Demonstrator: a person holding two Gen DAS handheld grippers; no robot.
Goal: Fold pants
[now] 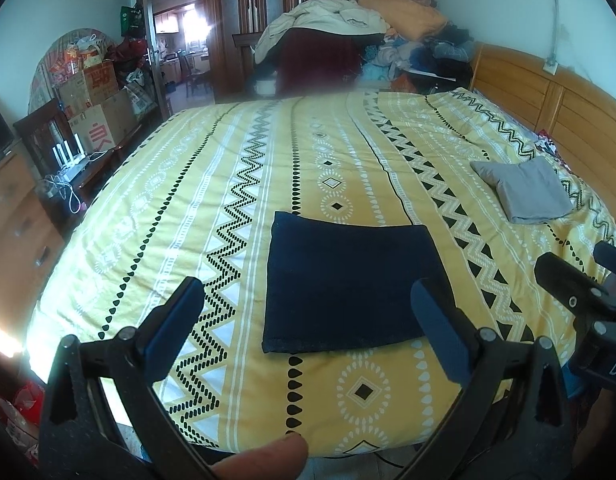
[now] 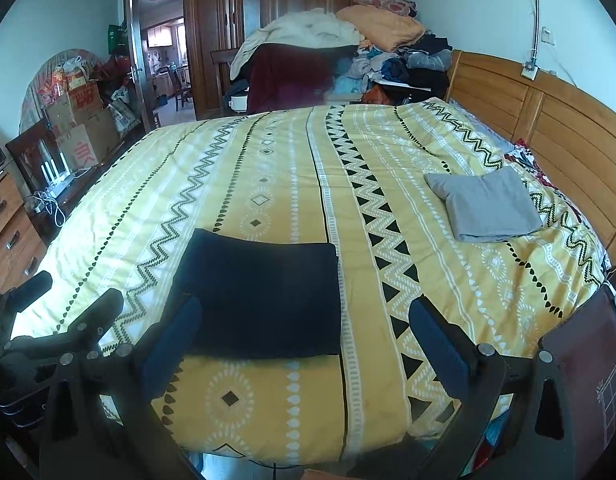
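On the near part of the bed [image 1: 187, 184], atop the yellow patterned quilt, the dark pants [image 1: 348, 284] are seen lying flat as a compact, squared rectangle with even edges. The folding is judged to be finished or very nearly so; at most a final smoothing or moving aside appears to be left. The left tool [image 1: 308, 320] is held just short of the pants with its fingers wide apart and nothing between them, and the right tool [image 2: 303, 344] is likewise spread and empty. A folded grey garment [image 2: 488, 204] is seen well apart, near the headboard [image 2: 548, 120].
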